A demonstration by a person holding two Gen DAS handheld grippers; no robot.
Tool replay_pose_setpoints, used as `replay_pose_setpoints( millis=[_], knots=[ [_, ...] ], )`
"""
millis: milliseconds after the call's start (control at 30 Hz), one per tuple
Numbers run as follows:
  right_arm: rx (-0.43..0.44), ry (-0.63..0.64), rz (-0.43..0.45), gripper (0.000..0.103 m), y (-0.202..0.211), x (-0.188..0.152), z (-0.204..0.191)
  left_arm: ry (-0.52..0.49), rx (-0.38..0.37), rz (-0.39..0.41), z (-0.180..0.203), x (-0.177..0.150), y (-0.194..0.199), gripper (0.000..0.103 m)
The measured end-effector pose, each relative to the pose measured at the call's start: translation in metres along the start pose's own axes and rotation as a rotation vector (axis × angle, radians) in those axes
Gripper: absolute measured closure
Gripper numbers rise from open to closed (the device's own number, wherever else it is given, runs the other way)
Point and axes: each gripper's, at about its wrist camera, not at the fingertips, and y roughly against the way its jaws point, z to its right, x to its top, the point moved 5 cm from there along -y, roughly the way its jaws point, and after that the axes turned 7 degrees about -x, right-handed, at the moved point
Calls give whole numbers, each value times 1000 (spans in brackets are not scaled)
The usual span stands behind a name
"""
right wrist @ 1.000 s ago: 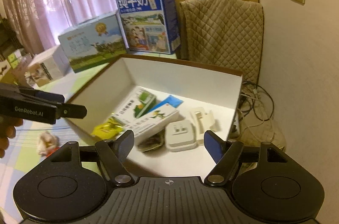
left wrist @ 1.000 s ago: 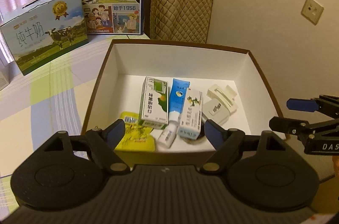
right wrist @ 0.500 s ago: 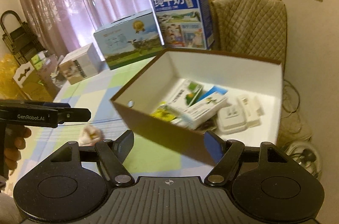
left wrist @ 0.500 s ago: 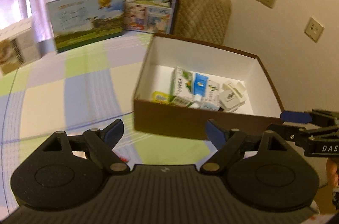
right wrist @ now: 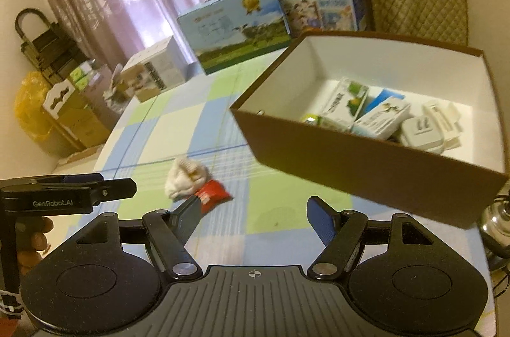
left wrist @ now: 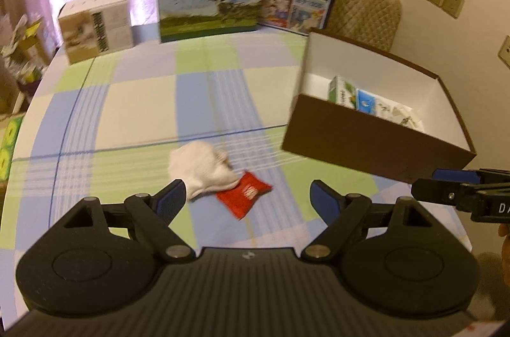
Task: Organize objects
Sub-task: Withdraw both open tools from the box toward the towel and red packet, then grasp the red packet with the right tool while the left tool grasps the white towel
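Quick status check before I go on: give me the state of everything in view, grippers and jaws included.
left gripper: jaws open, empty
right gripper: jaws open, empty
brown box: lid off, partly filled
medicine cartons: lying in the box
white adapter: in the box
white cloth: crumpled on the table, outside the box
red packet: flat on the table, touching the cloth
milk cartons: upright, closed
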Motion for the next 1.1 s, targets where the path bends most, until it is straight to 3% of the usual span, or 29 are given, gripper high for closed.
replay_pose_setpoints(
  millis=[433,867,1100],
  knots=[
    [4,12,-75,33,-53,-8,-33,60,79,-44,-46,-26,-20,21],
    [22,166,-146,33,-116,-19,-70,112,141,-113,-78,-44,-58,21],
    [46,240,-142,33,-147,-22,-87,127,194,-140,-95,-50,-74,21]
  ],
)
